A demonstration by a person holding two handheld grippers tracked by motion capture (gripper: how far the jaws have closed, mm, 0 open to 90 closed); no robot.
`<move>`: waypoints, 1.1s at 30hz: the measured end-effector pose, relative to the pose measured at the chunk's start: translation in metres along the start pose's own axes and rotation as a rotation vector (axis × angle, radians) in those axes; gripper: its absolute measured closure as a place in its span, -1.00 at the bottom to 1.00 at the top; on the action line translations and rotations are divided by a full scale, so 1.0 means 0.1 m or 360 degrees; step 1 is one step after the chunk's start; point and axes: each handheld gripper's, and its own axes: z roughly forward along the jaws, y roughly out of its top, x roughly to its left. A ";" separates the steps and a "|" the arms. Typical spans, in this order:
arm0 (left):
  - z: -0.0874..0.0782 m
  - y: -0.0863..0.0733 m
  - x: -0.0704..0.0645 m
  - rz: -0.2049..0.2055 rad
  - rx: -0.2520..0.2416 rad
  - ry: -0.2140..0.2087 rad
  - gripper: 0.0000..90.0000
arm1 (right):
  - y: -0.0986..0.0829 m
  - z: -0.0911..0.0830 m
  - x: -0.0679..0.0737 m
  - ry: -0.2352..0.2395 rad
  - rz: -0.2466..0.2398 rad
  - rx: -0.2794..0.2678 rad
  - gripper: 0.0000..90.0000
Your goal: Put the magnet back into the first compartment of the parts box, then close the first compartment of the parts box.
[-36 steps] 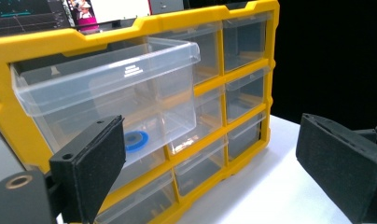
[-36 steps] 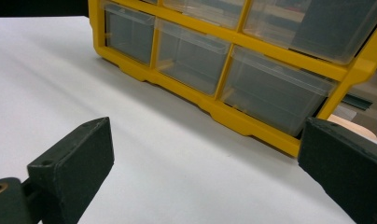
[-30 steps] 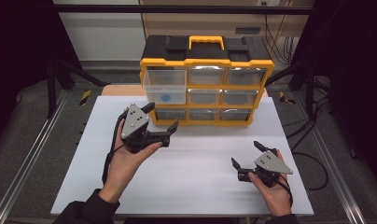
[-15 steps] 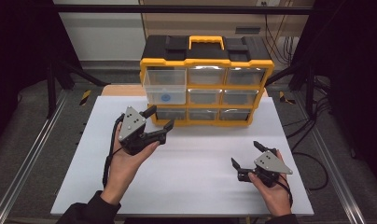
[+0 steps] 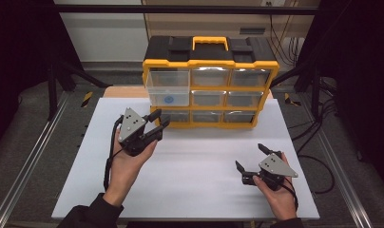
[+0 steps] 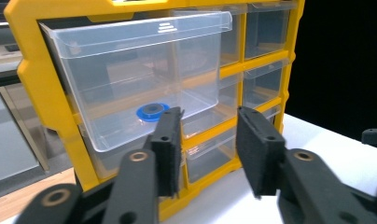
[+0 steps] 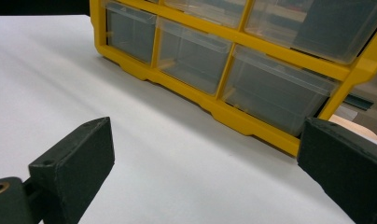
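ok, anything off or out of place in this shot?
One thing: the top-left drawer of the yellow organizer is pulled out, while the other drawers sit flush. A small blue ring lies inside it. Both grippers, left and right, are open and hold nothing.

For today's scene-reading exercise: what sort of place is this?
Probably a lab recording station: a white tabletop framed by metal rails, loose cables on the floor, and a yellow-and-black organiser with clear plastic drawers.
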 end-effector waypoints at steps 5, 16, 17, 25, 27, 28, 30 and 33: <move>-0.01 0.00 0.02 -0.0001 -0.0004 0.0007 0.55 | 0.00 0.00 0.00 0.0001 0.0000 -0.0004 -0.91; -0.03 -0.02 0.07 -0.0055 -0.0012 -0.0032 0.98 | 0.00 0.00 0.00 -0.0003 0.0001 0.0000 -0.91; -0.03 -0.02 0.07 -0.0057 -0.0007 -0.0032 0.99 | 0.00 0.00 0.00 -0.0005 -0.0001 0.0004 -0.91; -0.02 0.05 0.09 -0.0059 0.0009 -0.0044 0.99 | 0.00 0.01 0.01 -0.0001 0.0001 0.0004 -0.91; -0.01 0.07 0.09 -0.0049 0.0014 -0.0045 0.99 | 0.00 0.00 0.01 -0.0002 0.0002 0.0004 -0.91; -0.01 0.07 0.10 -0.0050 0.0018 -0.0043 0.99 | 0.00 0.00 0.00 -0.0003 -0.0001 -0.0001 -0.91; 0.01 0.08 0.11 -0.0059 0.0034 -0.0043 0.99 | 0.00 0.00 0.01 -0.0002 0.0004 0.0004 -0.91; 0.03 0.10 0.14 -0.0056 0.0041 -0.0036 0.99 | 0.00 0.00 0.01 -0.0001 -0.0002 0.0002 -0.91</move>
